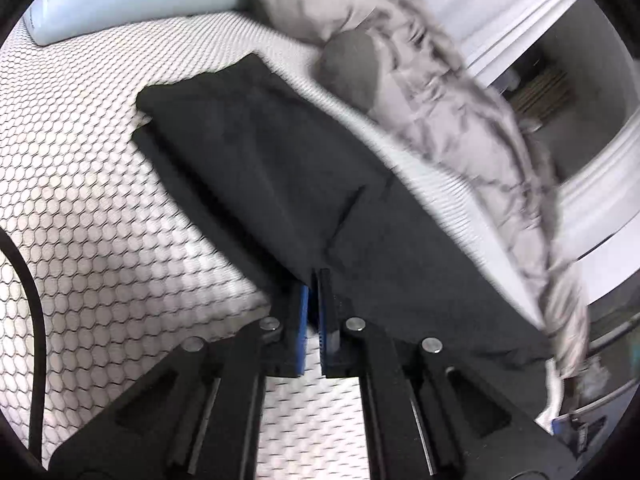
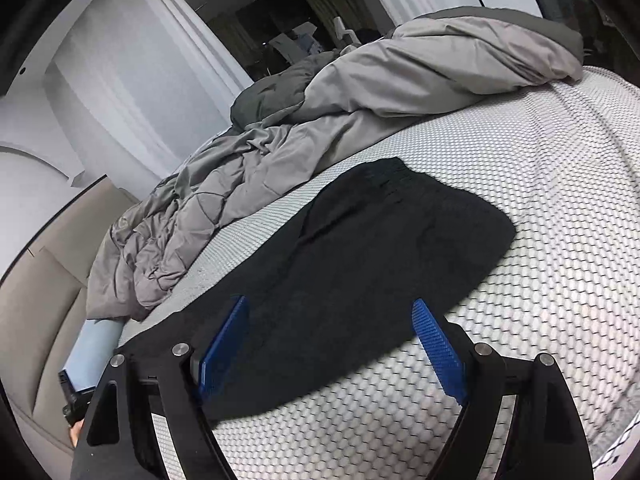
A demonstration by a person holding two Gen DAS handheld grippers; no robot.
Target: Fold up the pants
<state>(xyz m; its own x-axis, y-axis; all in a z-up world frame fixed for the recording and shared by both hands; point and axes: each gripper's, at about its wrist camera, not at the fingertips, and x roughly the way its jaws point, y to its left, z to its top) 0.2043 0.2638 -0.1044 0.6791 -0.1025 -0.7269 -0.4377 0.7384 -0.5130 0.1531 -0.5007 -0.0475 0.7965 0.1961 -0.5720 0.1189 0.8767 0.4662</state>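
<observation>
Big risk first: the grey comforter (image 2: pixel 280 128) is bunched along the bed's far edge, up at eleven o'clock from the black pants (image 2: pixel 360 264), and its near edge lies just beside the cloth. Swing a fold that way and, I'd judge, the pants could land on it or drag it along. The honeycomb mattress cover (image 2: pixel 520 280) looks grippy too, so a dragged layer could bunch rather than slide.

The pants themselves lie on that cover, already doubled lengthwise by the look of it: a long dark band, ribbed waistband at the far end toward twelve, a few soft creases, edges roughly lined up.

Now the left gripper (image 1: pixel 314 276): jaws nearly closed, pinching the near edge of the pants (image 1: pixel 280 168) at six o'clock in its view. A thin pinch, I think, which could slip or catch only the top layer.

The right gripper (image 2: pixel 332 344) is spread wide, blue pads either side of the fabric, holding nothing; close too shallow and it misses.
</observation>
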